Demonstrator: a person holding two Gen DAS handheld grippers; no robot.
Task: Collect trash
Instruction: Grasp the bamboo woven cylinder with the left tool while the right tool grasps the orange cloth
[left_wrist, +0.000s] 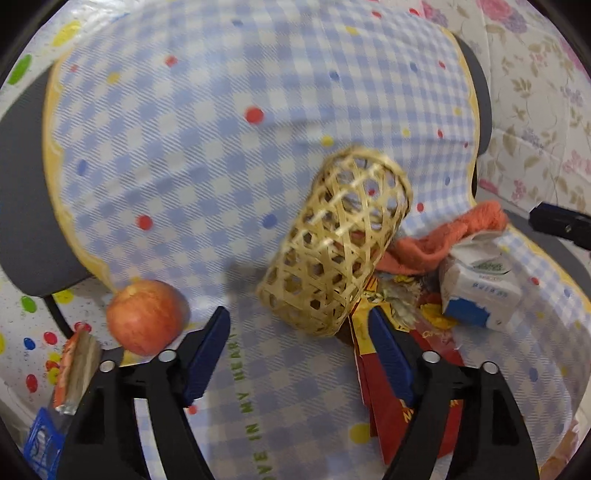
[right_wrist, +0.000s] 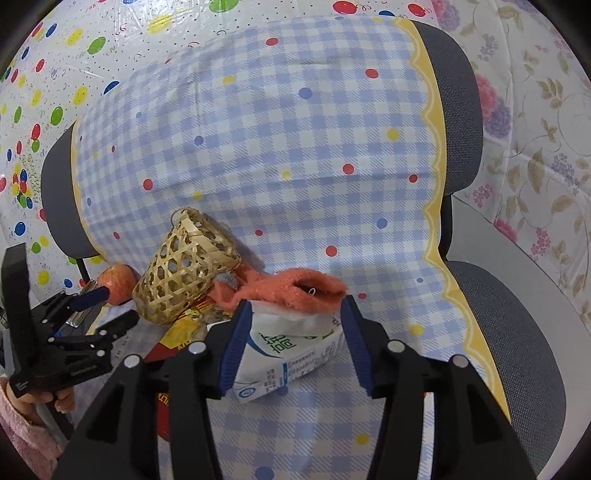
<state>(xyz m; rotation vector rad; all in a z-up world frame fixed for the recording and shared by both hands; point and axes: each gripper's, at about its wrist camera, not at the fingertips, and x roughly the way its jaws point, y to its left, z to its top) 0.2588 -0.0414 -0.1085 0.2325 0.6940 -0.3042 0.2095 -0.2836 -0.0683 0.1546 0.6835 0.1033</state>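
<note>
A woven bamboo basket (left_wrist: 338, 242) lies on its side on the blue checked cloth (left_wrist: 207, 147); it also shows in the right wrist view (right_wrist: 184, 266). My left gripper (left_wrist: 299, 328) is open, its tips just short of the basket's lower end. A crumpled white-and-blue milk carton (right_wrist: 291, 350) lies between the open fingers of my right gripper (right_wrist: 293, 314), not gripped; it shows in the left view too (left_wrist: 480, 288). A red-and-yellow wrapper (left_wrist: 399, 387) lies flat under the basket. An orange sock (right_wrist: 291, 288) lies just behind the carton.
A red apple (left_wrist: 146, 315) sits left of my left gripper. A small foil packet (left_wrist: 75, 373) and a blue packet (left_wrist: 42, 443) lie at the cloth's lower left. The cloth covers a grey chair (right_wrist: 458, 122), its edges dropping off left and right.
</note>
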